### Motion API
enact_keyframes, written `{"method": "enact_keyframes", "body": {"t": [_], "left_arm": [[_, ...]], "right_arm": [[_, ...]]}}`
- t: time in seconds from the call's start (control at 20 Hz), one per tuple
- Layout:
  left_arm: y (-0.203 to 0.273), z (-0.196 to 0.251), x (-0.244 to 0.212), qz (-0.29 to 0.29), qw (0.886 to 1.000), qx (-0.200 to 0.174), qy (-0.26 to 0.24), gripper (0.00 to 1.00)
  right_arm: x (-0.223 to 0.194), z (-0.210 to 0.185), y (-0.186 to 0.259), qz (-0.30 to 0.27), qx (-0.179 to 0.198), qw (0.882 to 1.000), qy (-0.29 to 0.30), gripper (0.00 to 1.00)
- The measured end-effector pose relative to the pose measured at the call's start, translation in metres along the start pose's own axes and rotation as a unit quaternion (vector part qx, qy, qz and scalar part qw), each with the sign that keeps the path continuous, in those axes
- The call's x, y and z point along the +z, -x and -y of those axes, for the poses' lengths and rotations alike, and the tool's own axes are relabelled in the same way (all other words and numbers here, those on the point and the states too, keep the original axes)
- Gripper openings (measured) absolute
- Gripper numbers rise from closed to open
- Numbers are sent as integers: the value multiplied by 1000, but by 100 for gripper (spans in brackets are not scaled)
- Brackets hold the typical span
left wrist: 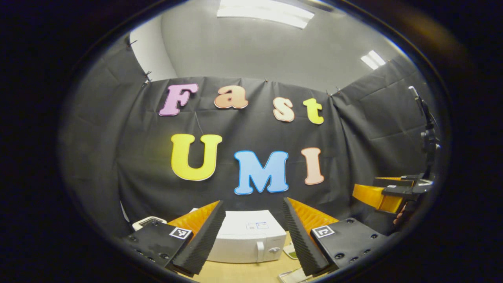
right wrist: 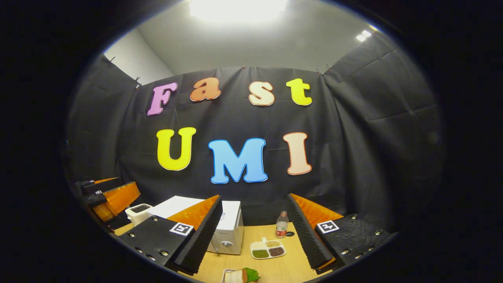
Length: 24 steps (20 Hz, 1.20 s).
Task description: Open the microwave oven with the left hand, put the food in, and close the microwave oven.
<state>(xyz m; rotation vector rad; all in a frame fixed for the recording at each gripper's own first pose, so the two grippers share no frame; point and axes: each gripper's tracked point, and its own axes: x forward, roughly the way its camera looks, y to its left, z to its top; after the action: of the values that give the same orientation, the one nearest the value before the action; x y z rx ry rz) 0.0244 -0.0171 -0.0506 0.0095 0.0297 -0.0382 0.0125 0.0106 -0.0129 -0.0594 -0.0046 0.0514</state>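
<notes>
In the left gripper view, the left claw (left wrist: 253, 232) stands wide at the bottom of the frame, holding nothing. Between its fingers, low in the centre, sits the white microwave oven (left wrist: 248, 237) on the wooden surface (left wrist: 243, 272), its door shut, with a handle and a knob at its right side. A small white appliance (left wrist: 148, 222) shows just left of it, partly hidden by the left finger. At the right edge of the frame the right claw (left wrist: 379, 194) hangs in the air, a hand partly seen below it.

In the right gripper view, the right claw (right wrist: 255, 232) is also spread wide and empty. The microwave oven (right wrist: 226, 228) lies at lower centre-left, partly covered by the claw's left finger, with the white appliance (right wrist: 138, 212) beside it to the left. A divided tray of grains (right wrist: 268, 249) rests on the surface (right wrist: 283, 267) at lower centre; a small bottle (right wrist: 281, 225) stands behind it. The food (right wrist: 240, 276), with something green, lies on a plate at the bottom edge. The left claw (right wrist: 114, 198) shows at the left edge.
</notes>
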Motion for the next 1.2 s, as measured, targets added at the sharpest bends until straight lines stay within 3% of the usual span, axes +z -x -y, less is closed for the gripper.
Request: {"method": "enact_keyframes", "body": {"t": [0.45, 0.7, 0.85, 0.95, 1.0, 1.05, 1.1, 1.2], "left_arm": [[-46, 25, -129, -99, 995, -14, -3, 95], [-82, 30, -205, -164, 986, -9, 6, 95], [-104, 41, -258, -205, 978, -35, 21, 96], [-116, 37, -284, -222, 974, -31, 24, 90], [-121, 33, -295, -231, 972, -26, 23, 96], [-127, 31, -306, -241, 970, -23, 23, 90], [-132, 29, -315, -248, 968, -20, 21, 93], [-142, 28, -332, -257, 966, -16, 9, 89]], "right_arm": [[-28, 17, -6, -25, 3, 1000, 10, 98], [-45, 39, -13, -49, -7, 999, 12, 98], [-56, 55, -17, -63, -22, 998, 14, 98], [-67, 64, -19, -79, -30, 996, 10, 98], [-71, 68, -19, -85, -34, 996, 8, 98], [-73, 71, -20, -89, -38, 995, 6, 98], [-74, 74, -20, -91, -42, 995, 6, 98], [-77, 80, -21, -94, -50, 994, 10, 98]]}}
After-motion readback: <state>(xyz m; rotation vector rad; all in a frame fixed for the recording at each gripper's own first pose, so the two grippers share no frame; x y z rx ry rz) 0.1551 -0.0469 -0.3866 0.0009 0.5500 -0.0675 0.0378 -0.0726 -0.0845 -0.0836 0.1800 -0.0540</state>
